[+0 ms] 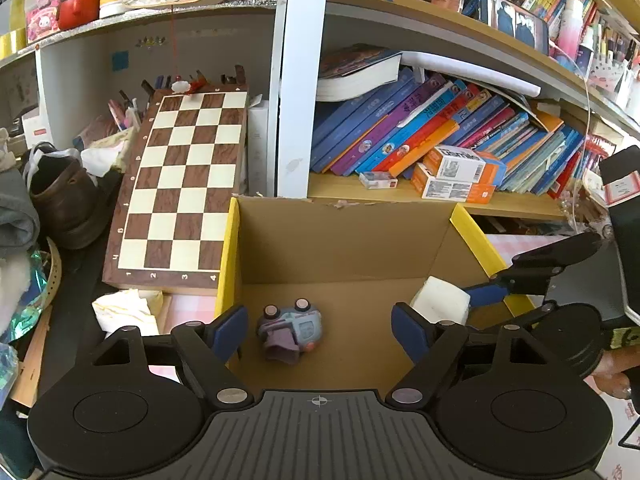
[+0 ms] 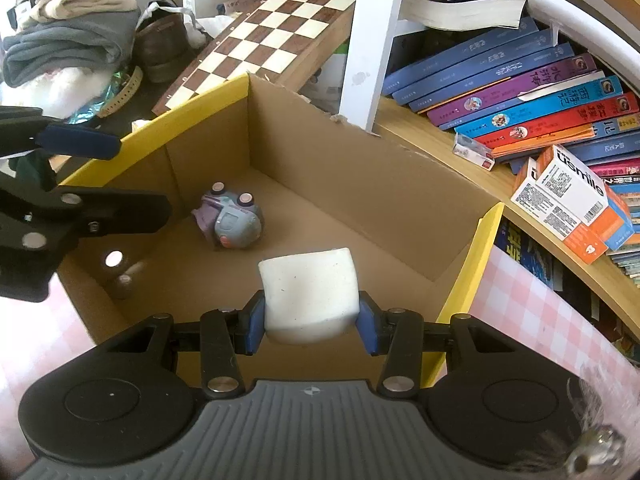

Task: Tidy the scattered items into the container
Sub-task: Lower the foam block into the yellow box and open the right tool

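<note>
An open cardboard box (image 1: pixel 340 240) (image 2: pixel 360 184) with yellow-edged flaps stands on the pink checked table. A small blue-grey toy car (image 1: pixel 292 330) (image 2: pixel 232 222) lies on its side on the box floor. My left gripper (image 1: pixel 320 332) hovers open over the near edge of the box, with nothing between its blue pads. My right gripper (image 2: pixel 311 330) is shut on a white foam block (image 2: pixel 310 296) (image 1: pixel 440 300), held above the right side of the box. In the left wrist view the right gripper (image 1: pixel 468 296) reaches in from the right.
A chessboard (image 1: pixel 180 184) (image 2: pixel 272 36) leans left of the box. Behind it a shelf holds leaning books (image 1: pixel 440 132) (image 2: pixel 520 92) and orange-white cartons (image 1: pixel 456 176) (image 2: pixel 572 204). A brown shoe (image 1: pixel 68 200), folded clothes (image 2: pixel 68 44) and crumpled paper (image 1: pixel 124 308) crowd the left.
</note>
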Tool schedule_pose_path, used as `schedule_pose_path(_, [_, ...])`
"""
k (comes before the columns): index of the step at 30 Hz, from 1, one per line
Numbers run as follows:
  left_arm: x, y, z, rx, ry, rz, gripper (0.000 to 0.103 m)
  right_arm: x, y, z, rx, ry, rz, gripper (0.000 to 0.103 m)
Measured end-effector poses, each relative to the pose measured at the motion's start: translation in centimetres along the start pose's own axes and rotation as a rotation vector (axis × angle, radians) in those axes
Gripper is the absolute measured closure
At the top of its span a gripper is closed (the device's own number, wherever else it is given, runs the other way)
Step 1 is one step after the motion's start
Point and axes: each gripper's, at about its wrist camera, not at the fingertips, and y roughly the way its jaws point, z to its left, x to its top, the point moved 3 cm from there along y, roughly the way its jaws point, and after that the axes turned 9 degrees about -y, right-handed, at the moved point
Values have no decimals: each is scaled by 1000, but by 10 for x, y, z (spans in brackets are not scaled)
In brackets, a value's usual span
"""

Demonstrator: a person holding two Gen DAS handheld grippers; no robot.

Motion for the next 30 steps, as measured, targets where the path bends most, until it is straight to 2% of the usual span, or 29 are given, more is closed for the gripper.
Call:
schedule_pose_path(13, [-2,0,-2,-2,10,12,22,0,0,-1,-5,4,-1,58])
schedule_pose_path(15, [-2,-1,-1,0,8,10,22,1,-1,-1,-8,4,-6,56])
schedule_pose_path(17, [-3,-3,0,1,1,7,22,1,-4,-1,-12,10,-20,47])
schedule_pose_path(19, [-3,-3,2,2,-9,8,22,3,-9,-1,-13,15,-41,42])
schedule_pose_path(30, [-3,-16,-7,-3,6,-14,21,-1,-49,-2,-59,63,-117,41])
